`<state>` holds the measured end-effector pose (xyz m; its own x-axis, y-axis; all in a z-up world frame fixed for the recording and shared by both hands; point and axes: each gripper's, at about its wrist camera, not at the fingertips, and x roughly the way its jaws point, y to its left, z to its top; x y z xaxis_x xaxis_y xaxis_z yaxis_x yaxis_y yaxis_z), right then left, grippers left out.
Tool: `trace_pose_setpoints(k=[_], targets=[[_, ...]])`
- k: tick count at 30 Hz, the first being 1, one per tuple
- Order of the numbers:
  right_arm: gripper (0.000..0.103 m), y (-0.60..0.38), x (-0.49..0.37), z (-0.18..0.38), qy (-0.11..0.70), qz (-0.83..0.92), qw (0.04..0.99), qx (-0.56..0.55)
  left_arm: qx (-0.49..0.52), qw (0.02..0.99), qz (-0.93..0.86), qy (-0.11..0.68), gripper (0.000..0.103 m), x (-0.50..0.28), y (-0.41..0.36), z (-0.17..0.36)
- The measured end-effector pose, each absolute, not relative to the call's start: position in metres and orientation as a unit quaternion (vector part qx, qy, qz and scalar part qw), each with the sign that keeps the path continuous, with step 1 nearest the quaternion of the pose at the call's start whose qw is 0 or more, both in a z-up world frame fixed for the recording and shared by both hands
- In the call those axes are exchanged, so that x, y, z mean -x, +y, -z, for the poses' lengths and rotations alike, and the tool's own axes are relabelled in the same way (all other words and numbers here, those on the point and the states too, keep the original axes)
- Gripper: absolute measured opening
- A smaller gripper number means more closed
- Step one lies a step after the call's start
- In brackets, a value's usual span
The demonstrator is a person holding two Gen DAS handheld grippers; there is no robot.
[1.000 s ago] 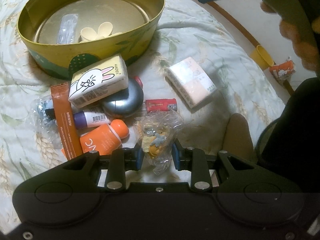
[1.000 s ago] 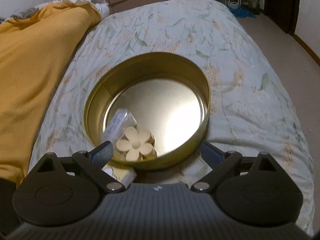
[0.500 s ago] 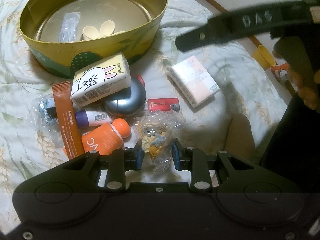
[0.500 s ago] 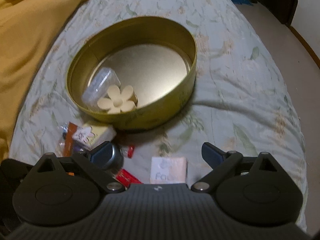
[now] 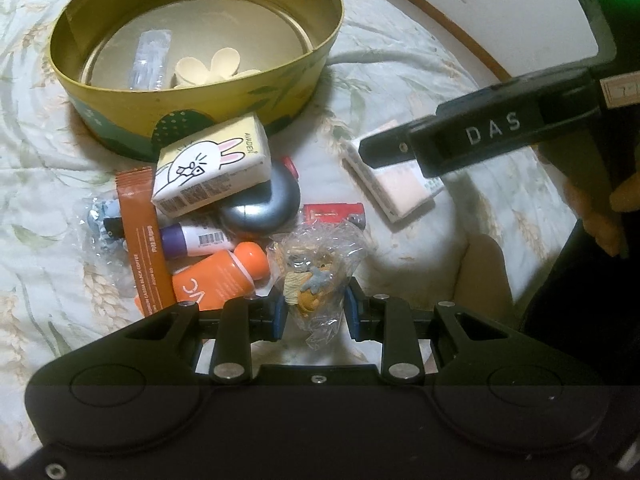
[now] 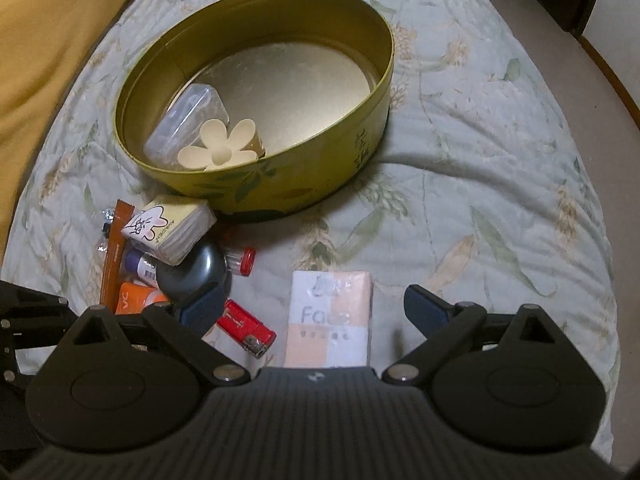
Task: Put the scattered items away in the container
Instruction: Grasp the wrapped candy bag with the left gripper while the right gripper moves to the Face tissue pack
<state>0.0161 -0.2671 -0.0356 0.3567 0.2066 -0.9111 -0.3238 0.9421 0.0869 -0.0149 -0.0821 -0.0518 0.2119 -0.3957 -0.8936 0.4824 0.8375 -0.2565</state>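
Note:
My left gripper (image 5: 316,312) is shut on a small toy figure in a clear wrapper (image 5: 308,276), low over the bedspread. The round yellow tin (image 5: 200,92) (image 6: 300,184) holds a cream flower clip (image 6: 220,148) and a clear plastic box (image 6: 184,124). In front of it lie a rabbit tissue pack (image 5: 212,168), a grey round compact (image 5: 260,208), an orange bottle (image 5: 220,280), a brown coffee stick (image 5: 142,236) and a red lighter (image 6: 244,328). My right gripper (image 6: 314,308) is open, hanging over a pink-and-white tissue pack (image 6: 330,316) that lies between its fingers.
The items lie on a floral bedspread (image 6: 460,140). A yellow blanket (image 6: 48,40) covers the far left. The bed drops to the floor (image 6: 560,40) on the right. The right gripper's black body (image 5: 480,136) crosses the left wrist view above the tissue pack.
My right gripper has come down and back from over the tin to above the pink-and-white tissue pack. My left gripper keeps still with the wrapped toy.

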Motion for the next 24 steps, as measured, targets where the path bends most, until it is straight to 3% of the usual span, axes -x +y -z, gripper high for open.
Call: trace_pose_setpoints(k=[24], targets=[[0.1,-0.265,-0.018,0.062,0.587,-0.156,0.793,0.053,-0.018,0.796,0.274,0.539,0.026,0.012,-0.071,0.034]])
